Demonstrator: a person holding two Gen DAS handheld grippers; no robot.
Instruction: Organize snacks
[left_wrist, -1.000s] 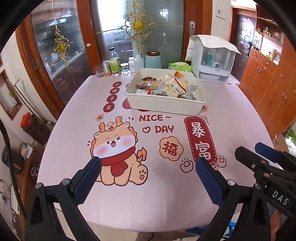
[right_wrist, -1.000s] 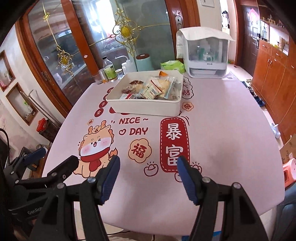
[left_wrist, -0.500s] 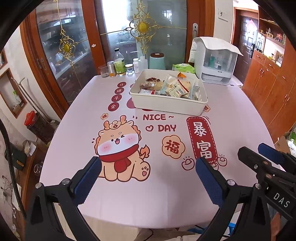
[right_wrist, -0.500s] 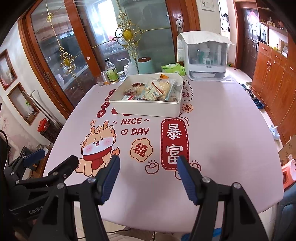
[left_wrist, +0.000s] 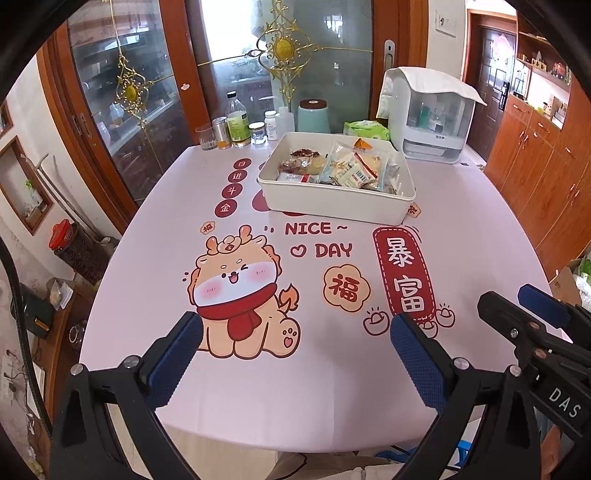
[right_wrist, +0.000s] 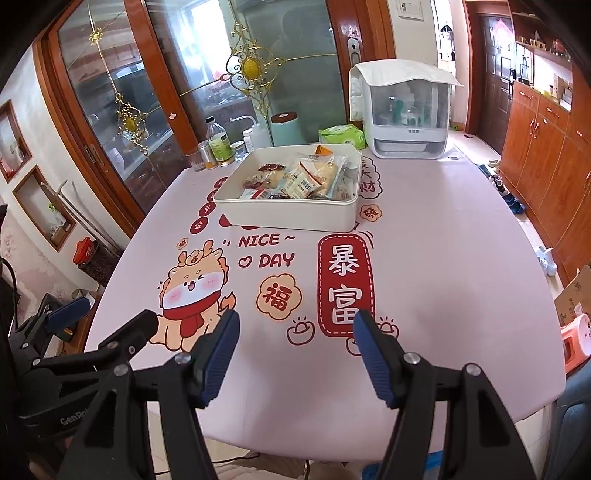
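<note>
The left gripper (left_wrist: 293, 341) is held over the near edge of the table (left_wrist: 461, 229), its blue-padded jaws spread wide with nothing between them. Same deal with the right gripper (right_wrist: 297, 338): jaws are parted and nothing is held. Each one is caught in the other's view too, off to the side, so two grippers total are counted.

The snacks (left_wrist: 340, 168) are all piled inside one white bin (left_wrist: 332, 203), which is parked toward the far half of the table, roughly centre. An exact packet count can't be given since the wrappers overlap; clear plastic ones and a couple of reddish ones can be made out.

Loads of open room is seen between the grippers and the bin: just a pink tablecloth (right_wrist: 443, 258) printed with a cartoon dragon (left_wrist: 240, 291) and "NICE DAY". The right side of the table is also left bare, all the way to its curved edge.

The far edge is where it gets crowded. A row of small containers is lined up at the far left corner: one glass (left_wrist: 206, 137), one bottle with a green label (left_wrist: 237, 123), and a few small jars beside them. One teal canister (left_wrist: 314, 116), one green tissue pack (left_wrist: 365, 130) and one white cabinet-style box (left_wrist: 430, 118) draped with a cloth are set behind the bin.
</note>
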